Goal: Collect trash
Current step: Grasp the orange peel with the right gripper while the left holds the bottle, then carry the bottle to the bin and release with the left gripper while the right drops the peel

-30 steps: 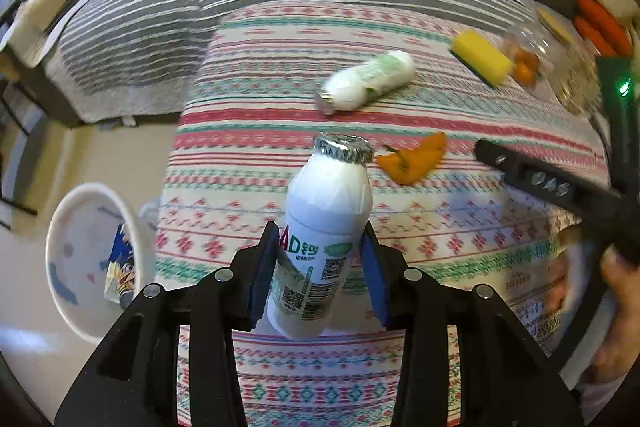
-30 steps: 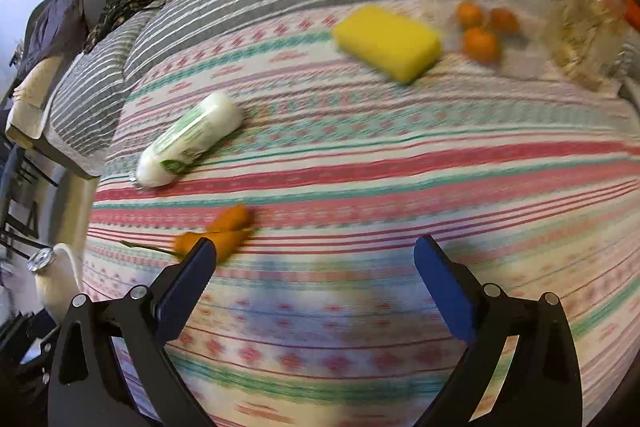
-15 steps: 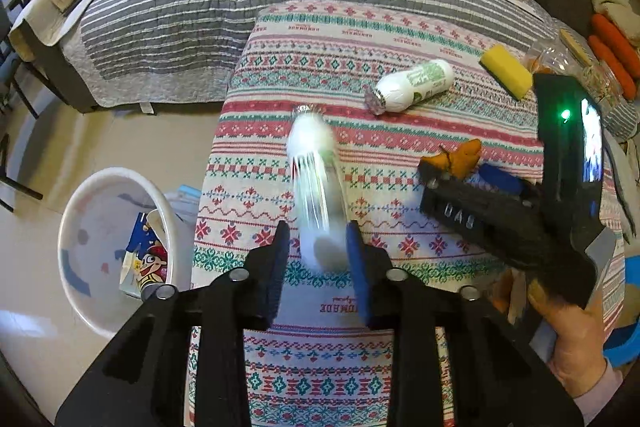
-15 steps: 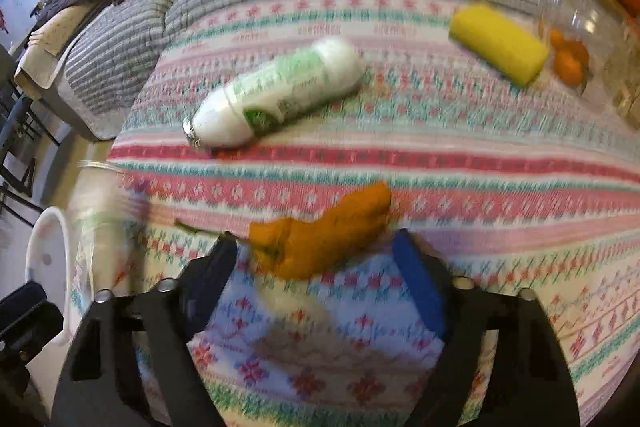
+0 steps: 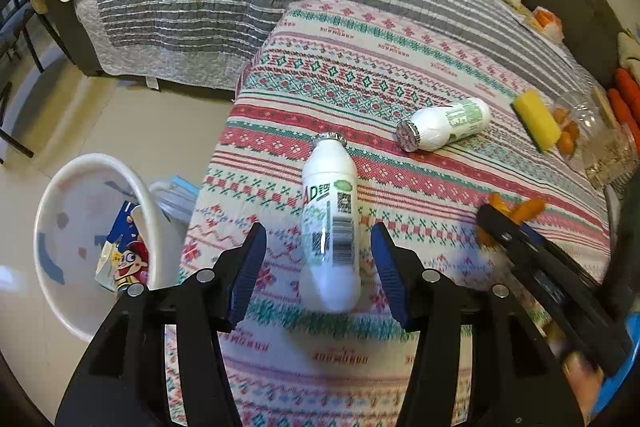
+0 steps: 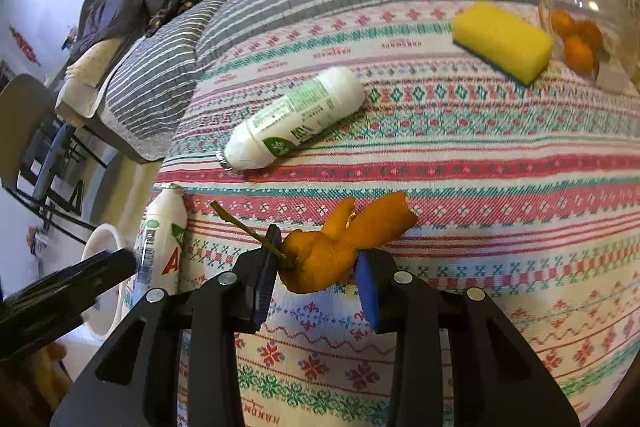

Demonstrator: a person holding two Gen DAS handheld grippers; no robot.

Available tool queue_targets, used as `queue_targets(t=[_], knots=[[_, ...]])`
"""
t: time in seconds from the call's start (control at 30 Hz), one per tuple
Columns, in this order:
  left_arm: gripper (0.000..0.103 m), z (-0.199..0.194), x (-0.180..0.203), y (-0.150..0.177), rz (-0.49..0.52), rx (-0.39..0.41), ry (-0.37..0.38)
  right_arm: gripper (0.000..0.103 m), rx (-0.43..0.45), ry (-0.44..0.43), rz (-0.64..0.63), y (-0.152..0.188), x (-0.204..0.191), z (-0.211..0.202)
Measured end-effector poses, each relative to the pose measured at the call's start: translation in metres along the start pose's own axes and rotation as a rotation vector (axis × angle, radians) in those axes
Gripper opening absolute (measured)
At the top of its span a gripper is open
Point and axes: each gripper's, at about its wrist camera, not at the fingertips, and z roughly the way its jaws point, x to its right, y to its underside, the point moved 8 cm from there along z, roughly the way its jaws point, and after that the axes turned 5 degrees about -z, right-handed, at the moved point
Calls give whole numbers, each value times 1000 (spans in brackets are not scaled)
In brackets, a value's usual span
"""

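A white drink bottle [image 5: 328, 195] with a foil cap stands tilted between the jaws of my left gripper [image 5: 318, 247]. Those jaws are opening, and a gap shows on each side of the bottle. The same bottle [image 6: 160, 239] appears at the blanket's left edge in the right wrist view. My right gripper [image 6: 316, 275] is closing on an orange peel [image 6: 340, 239] with a stem, and both blue pads touch it. A second white bottle [image 6: 296, 119] lies on its side farther back on the patterned blanket [image 5: 360, 67].
A white bin [image 5: 52, 227] stands on the floor left of the bed, holding a cartoon wrapper [image 5: 124, 259]. A yellow sponge [image 6: 504, 39] and a clear container of small oranges [image 6: 580, 39] lie at the far right. Grey striped bedding lies behind.
My left jaws have spread apart off the bottle, and that view has shifted toward the bin. My right gripper moved up to the orange peel and closed in around it.
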Motion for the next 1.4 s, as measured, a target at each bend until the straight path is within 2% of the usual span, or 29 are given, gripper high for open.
queue_targets(t=[0.07,0.13,0.17,0.2,0.37,0.5,0.63,0.9,1.1,1.4], knots=[[52,11,3,0,9,-2,-35,36,4,2,-17,1,0,-6],[48,20,6,1,41,2,-67,36,7,10,-38,2,1,-12],[38,23,7,2,51,-4,-69,36,11,14,-45,1,2,-15],[35,27,8,4,58,-20,-62,36,14,16,-51,0,2,-17],[34,22,7,6,59,-11,-45,36,32,15,-63,-3,4,-28],[34,2,3,-1,51,51,-59,36,50,13,-83,-4,-2,-36],[34,-20,-5,-9,17,101,-41,36,63,0,-98,-4,-11,-44],[34,-40,-19,-14,-8,144,-45,36,65,-18,-125,0,-31,-43],[34,-54,-54,-16,-30,158,-85,36,64,-47,-149,4,-51,-39],[34,-68,-138,-10,-121,144,-185,36,57,-112,-215,14,-99,-33]])
